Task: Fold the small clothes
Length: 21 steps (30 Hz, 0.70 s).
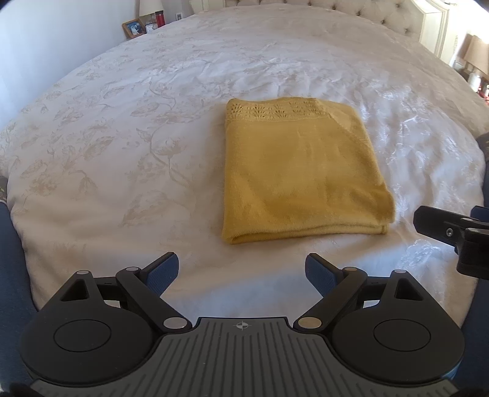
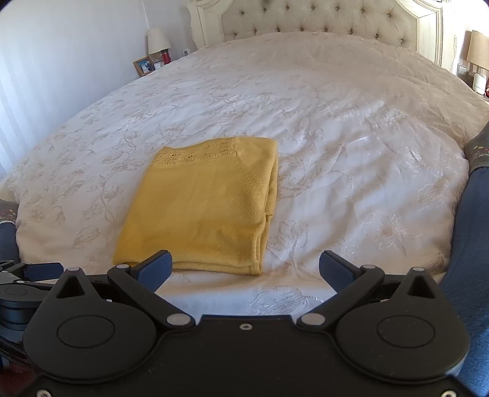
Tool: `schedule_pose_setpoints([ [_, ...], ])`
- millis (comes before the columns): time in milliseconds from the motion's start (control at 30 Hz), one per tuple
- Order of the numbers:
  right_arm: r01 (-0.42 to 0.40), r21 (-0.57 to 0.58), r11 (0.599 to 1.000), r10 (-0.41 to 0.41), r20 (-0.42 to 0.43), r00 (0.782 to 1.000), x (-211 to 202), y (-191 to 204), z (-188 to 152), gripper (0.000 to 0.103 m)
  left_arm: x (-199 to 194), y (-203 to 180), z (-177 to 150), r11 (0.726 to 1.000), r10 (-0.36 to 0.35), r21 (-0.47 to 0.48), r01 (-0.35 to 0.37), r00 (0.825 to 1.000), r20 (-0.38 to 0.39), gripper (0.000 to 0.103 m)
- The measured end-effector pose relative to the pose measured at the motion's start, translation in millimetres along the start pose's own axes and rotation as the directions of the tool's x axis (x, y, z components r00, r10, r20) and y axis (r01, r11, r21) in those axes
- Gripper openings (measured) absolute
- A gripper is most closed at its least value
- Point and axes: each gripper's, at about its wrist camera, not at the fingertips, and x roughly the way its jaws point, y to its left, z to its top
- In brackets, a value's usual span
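A yellow knitted garment (image 1: 302, 171) lies folded into a neat rectangle on the white floral bedspread (image 1: 122, 128), with a lace-patterned band along its far edge. In the left wrist view my left gripper (image 1: 242, 268) hovers just short of its near edge, open, with nothing between the blue pads (image 1: 162, 273). The right wrist view shows the same garment (image 2: 204, 204) ahead and to the left of my right gripper (image 2: 246, 265), which is also open and holds nothing. Its left pad (image 2: 154, 270) overlaps the garment's near edge in the picture. The right gripper's finger (image 1: 440, 227) shows at the left view's right edge.
A tufted headboard (image 2: 321, 21) stands at the bed's far end. Nightstands carry a lamp, a picture frame (image 2: 143, 65) and a red bottle on the left, another lamp (image 2: 478, 50) on the right. Blue-trousered legs (image 2: 470, 232) of a person flank the bed's near edge.
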Motion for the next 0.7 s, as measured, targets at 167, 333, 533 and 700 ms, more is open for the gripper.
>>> schedule_pose_setpoints([
  [167, -0.002, 0.004, 1.000, 0.002, 0.001, 1.000, 0.0, 1.1, -0.5, 0.102, 0.5, 0.4, 0.3, 1.000, -0.001, -0.005, 0.001, 1.000, -0.005, 0.091],
  [333, -0.004, 0.006, 1.000, 0.004, -0.001, 1.000, 0.7, 1.4, -0.4, 0.102, 1.4, 1.4, 0.8, 1.000, -0.001, -0.009, 0.001, 1.000, -0.008, 0.091],
  [533, -0.008, 0.011, 1.000, 0.008, -0.002, 1.000, 1.4, 1.9, -1.0, 0.102, 1.5, 1.4, 0.5, 1.000, -0.003, -0.008, 0.003, 1.000, -0.012, 0.091],
  [700, -0.011, 0.014, 1.000, 0.012, -0.005, 1.000, 2.5, 0.9, -0.9, 0.102, 2.3, 0.5, 0.5, 1.000, -0.003, -0.009, 0.003, 1.000, -0.015, 0.091],
])
